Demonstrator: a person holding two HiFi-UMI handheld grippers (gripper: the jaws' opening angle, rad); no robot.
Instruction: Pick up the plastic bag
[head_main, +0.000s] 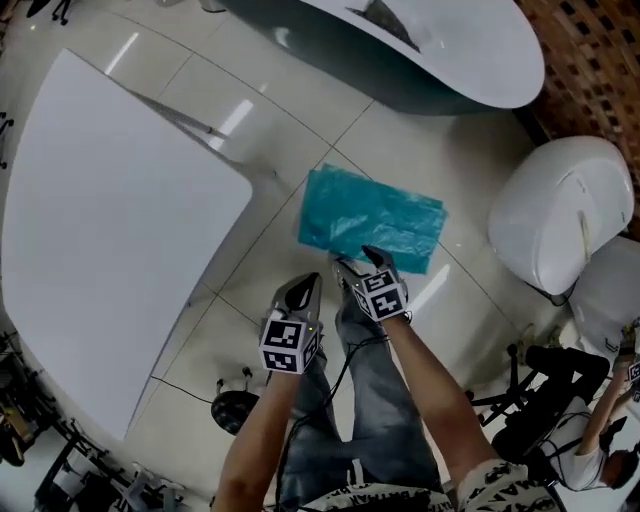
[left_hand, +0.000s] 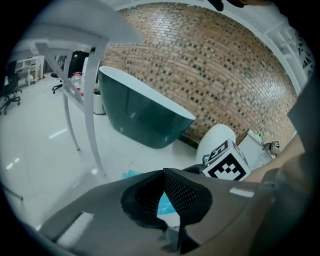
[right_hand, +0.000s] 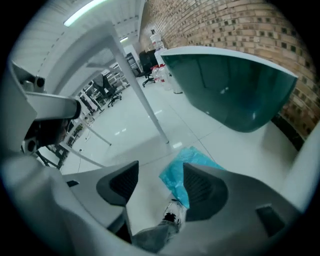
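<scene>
A teal plastic bag lies flat on the tiled floor in front of the person's feet. My right gripper hangs above the bag's near edge. Its jaws stand open with nothing between them. In the right gripper view the bag shows on the floor beyond the right gripper, partly behind one pad. My left gripper is held lower left of the bag, apart from it, with its jaws together and empty. In the left gripper view a sliver of the bag peeks over the left gripper.
A large white table fills the left side. A dark green bathtub stands at the top, white rounded seats at the right. The person's legs and shoe are under the grippers. A brick wall is behind.
</scene>
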